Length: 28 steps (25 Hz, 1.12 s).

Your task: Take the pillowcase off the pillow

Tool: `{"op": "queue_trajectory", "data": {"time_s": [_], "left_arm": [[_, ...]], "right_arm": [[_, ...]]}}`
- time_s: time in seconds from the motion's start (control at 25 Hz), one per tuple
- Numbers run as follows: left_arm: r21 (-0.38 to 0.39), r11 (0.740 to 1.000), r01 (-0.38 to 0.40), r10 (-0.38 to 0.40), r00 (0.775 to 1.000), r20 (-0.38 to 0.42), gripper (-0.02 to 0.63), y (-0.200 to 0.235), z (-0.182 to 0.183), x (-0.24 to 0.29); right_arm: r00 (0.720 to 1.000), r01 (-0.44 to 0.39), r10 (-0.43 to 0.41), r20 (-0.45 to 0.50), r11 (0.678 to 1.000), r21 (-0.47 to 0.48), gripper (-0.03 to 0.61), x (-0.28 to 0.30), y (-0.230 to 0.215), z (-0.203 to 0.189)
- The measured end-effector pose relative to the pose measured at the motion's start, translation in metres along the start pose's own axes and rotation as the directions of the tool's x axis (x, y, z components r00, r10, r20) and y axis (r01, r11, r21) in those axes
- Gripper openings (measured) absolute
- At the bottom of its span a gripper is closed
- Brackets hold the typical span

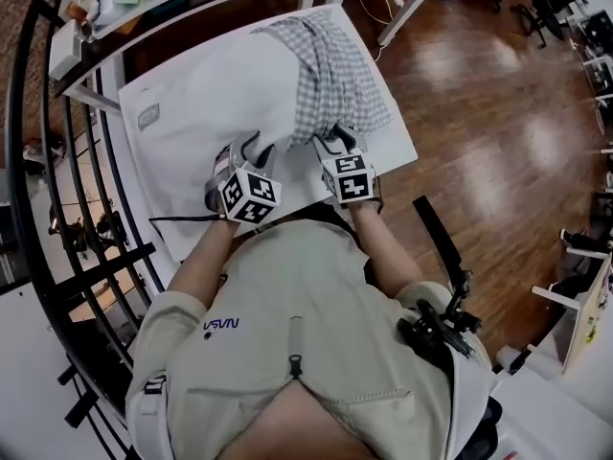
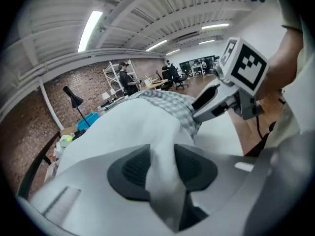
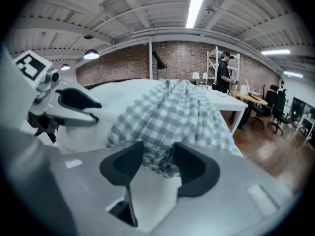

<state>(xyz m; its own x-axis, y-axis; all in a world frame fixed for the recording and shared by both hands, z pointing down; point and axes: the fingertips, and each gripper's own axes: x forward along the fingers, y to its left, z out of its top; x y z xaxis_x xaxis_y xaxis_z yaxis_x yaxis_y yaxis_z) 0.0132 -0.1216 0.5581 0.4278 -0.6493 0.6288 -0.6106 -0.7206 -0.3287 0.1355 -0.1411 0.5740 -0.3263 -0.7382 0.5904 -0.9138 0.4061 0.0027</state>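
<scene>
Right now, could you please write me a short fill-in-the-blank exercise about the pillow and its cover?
1. The pillowcase has a grey and white ____ pattern.
2. The uncovered part of the pillow is ____ in colour.
3. The pillowcase is bunched at the end of the pillow that lies ____ from the person.
4. The table stands on a ____ floor.

Missing words: checked; white; farthest; wooden

Left tool (image 2: pixel 161 151), jaws closing on the white pillow (image 2: pixel 133 127); right tool (image 3: pixel 158 149), jaws opening, checked pillowcase (image 3: pixel 172 112) between.
</scene>
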Motion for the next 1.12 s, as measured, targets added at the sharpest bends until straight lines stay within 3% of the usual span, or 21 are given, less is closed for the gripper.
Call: {"op": "queue_trajectory", "data": {"time_s": [0.04,0.08,0.16,0.2,0.44,0.56,0.68,0.88,1.0,1.12], "left_arm": [[0.004,1.0,-0.011,0.011,1.0,0.003,0.109,0.004,0.001,0.0],[0.001,1.0,-0.019,0.019,1.0,0.014,0.065,0.009,0.004,-0.003],[-0.031,0.999,-0.038,0.04,0.998,0.05,0.026,0.022,0.016,-0.012],[-0.059,0.997,-0.055,0.059,0.996,0.07,0.021,0.032,0.022,-0.017],[-0.198,0.969,-0.145,0.178,0.971,0.159,0.02,0.105,0.051,-0.058],[-0.25,0.961,-0.119,0.164,0.971,0.171,0.02,0.112,0.048,-0.069],[-0.298,0.951,-0.086,0.138,0.977,0.161,0.018,0.098,0.032,-0.069],[-0.422,0.904,-0.061,0.102,0.992,0.075,0.018,0.069,-0.02,-0.057],[-0.424,0.905,-0.045,0.076,0.995,0.057,0.021,0.051,-0.027,-0.052],[-0.396,0.918,-0.033,0.066,0.995,0.07,0.039,0.044,-0.018,-0.05]], "right_arm": [[1.0,0.011,-0.012,-0.02,1.0,-0.025,0.204,0.009,-0.002,-0.004],[0.999,0.025,-0.026,-0.031,0.998,-0.049,0.161,0.015,-0.004,-0.005],[0.998,0.055,-0.057,-0.016,0.996,-0.069,0.058,0.013,-0.01,0.004],[0.997,0.076,-0.075,0.009,0.995,-0.068,0.042,0.006,-0.015,0.013],[0.956,0.275,-0.253,0.15,0.949,-0.153,0.034,-0.038,-0.072,0.065],[0.941,0.327,-0.31,0.137,0.937,-0.124,0.032,-0.046,-0.104,0.064],[0.935,0.353,-0.35,0.053,0.934,-0.059,0.031,-0.042,-0.13,0.039],[0.937,0.323,-0.308,-0.165,0.943,0.076,0.031,-0.016,-0.153,-0.052],[0.95,0.273,-0.258,-0.174,0.959,0.074,0.031,-0.013,-0.146,-0.072],[0.966,0.225,-0.212,-0.148,0.971,0.079,0.049,-0.018,-0.143,-0.062]]}}
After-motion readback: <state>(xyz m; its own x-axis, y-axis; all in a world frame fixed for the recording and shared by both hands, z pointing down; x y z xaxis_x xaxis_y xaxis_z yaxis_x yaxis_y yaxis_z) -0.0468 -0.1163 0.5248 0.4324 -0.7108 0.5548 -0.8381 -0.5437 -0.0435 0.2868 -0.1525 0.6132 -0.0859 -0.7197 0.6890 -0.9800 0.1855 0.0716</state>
